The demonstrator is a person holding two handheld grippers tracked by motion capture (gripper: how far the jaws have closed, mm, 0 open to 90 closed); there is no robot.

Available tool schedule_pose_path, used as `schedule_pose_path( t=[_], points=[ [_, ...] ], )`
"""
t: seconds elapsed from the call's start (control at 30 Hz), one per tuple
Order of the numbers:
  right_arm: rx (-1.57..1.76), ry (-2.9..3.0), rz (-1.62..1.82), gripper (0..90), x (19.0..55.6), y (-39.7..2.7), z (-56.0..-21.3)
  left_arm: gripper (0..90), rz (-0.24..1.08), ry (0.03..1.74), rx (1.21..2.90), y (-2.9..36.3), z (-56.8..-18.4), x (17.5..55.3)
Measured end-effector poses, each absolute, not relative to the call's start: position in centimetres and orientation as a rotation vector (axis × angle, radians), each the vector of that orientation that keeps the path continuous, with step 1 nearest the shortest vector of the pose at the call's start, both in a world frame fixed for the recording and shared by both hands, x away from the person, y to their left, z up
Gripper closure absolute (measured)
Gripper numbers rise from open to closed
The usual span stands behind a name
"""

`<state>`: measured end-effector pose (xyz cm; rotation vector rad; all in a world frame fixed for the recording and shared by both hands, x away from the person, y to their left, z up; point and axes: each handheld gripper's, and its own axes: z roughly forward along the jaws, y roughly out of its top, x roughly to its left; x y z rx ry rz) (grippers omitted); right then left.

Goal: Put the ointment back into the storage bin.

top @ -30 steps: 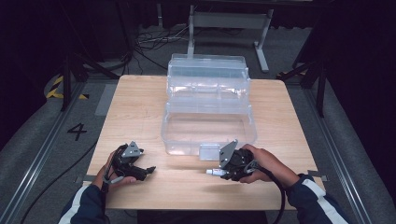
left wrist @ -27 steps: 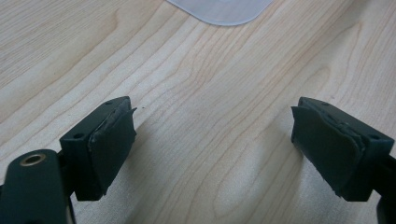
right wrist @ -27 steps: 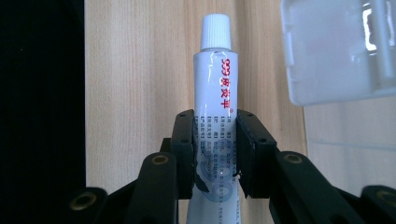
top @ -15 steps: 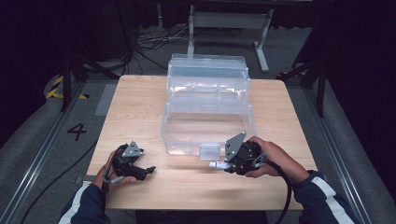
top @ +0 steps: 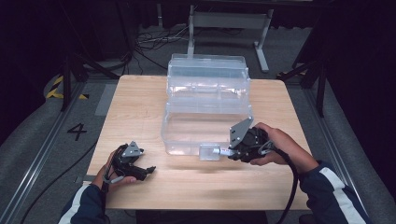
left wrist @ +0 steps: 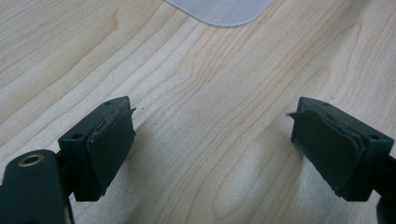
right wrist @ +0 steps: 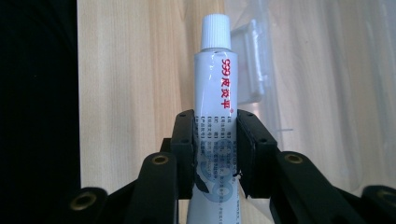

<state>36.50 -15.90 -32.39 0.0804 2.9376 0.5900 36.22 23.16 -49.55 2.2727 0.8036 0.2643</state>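
Holding a white squeezable ointment tube w/ red lettering and white screw cap point(right wrist: 217, 107), your right tongs point(top: 232, 152) clamp its lower body, cap pointing left toward the latch on the near wall of the clear plastic tiered storage box point(top: 205, 109). Tube sits just above the light wooden surface point(top: 140, 100), near-right of centre, right beside the box front. Your left tongs point(top: 148, 171) rest low at near left, spread wide w/ nothing btwn the pads point(left wrist: 112, 140), well apart from the box.
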Motion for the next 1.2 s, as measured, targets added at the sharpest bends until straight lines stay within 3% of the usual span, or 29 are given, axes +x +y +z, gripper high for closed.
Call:
schedule_pose_path(
  t=[0.63,1.2],
  points=[
    [0.121,2.882,0.553,70.6,40.2,-14.9,-29.6,13.5,0.263,0.804,2.273,23.2,-49.6,36.2],
    [0.143,2.88,0.517,70.5,43.0,-13.8,-29.6,13.5,0.267,0.802,2.278,23.2,-49.5,36.2]
  ],
)
